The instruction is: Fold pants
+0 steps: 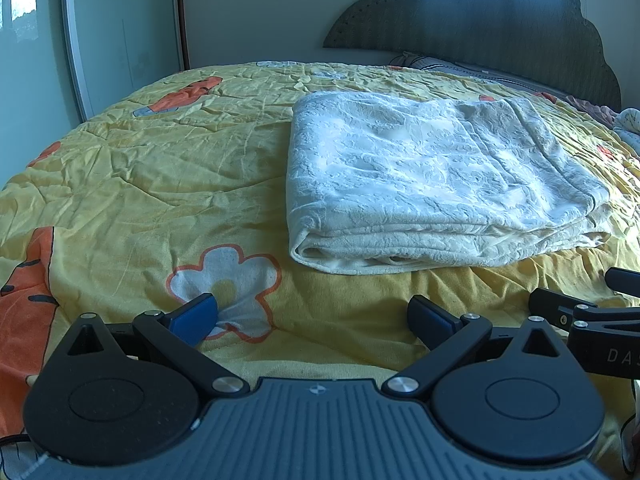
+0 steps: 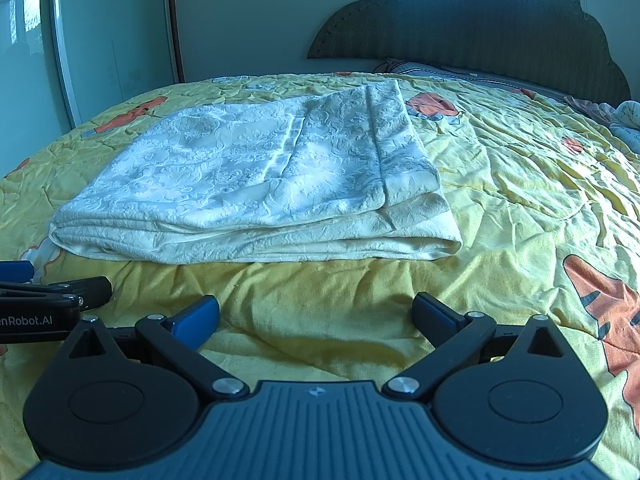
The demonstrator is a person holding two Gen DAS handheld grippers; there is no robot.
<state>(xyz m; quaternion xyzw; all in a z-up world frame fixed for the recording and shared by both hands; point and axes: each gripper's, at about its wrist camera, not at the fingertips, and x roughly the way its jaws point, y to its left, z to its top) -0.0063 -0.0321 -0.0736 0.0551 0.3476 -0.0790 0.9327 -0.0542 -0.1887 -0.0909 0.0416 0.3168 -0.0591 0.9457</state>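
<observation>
At the far left we see a pale wardrobe door (image 2: 108,40) with flower decals, standing beyond the edge of the bed. Our left gripper (image 1: 312,320) hangs low over the yellow quilt (image 1: 140,184), its two blue-padded fingers spread wide with nothing between them; a white flower print (image 1: 228,280) on the quilt lies just ahead of its left finger. The pants (image 1: 432,184), cream with a raised pattern, lie folded into a flat, layered rectangle in the middle of the bed, ahead of both grippers and touching neither. Their long axis runs across our view, left to right, with the thick folded edge facing us and the top layer's seamed hem (image 2: 296,144) slanting away toward the headboard (image 2: 480,28). We cannot be sure which end holds the waistband; the folds hide it. Our right gripper (image 2: 316,320) sits beside the left one, equally wide open and empty, over bare quilt. Further right an orange tiger print (image 2: 608,320) marks the quilt, and some crumpled bedding (image 2: 624,124) lies near the headboard.
</observation>
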